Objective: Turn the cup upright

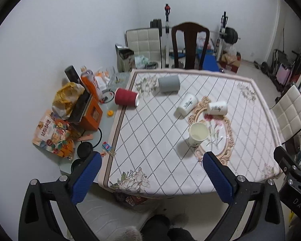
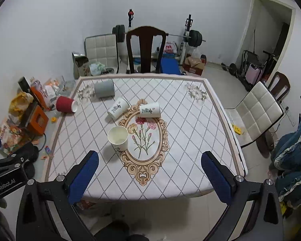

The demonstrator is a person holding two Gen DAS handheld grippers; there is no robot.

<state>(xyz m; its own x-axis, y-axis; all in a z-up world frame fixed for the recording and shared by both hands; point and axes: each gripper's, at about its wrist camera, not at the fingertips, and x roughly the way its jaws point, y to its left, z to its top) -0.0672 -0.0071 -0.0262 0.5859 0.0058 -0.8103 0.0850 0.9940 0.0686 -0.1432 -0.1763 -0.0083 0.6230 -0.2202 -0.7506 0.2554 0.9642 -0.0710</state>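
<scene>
Five cups on the table [image 2: 190, 160]. Far left, red cup [image 2: 66, 104] on its side at the edge; then grey cup [image 2: 104, 88] tipped over near the back. Two white printed cups — left one [image 2: 118, 108] and right one [image 2: 149, 110] — both lying down, mid-table. Nearer, plain white cup [image 2: 118, 138] standing upright, mouth up. Left gripper [image 1: 151, 177] spread wide, holding nothing — right gripper [image 2: 149, 175] likewise agape, hovering off the near edge.

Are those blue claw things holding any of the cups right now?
No, nothing is held. The left gripper and right gripper both stand open above the near table edge, short of the upright white paper cup.
</scene>
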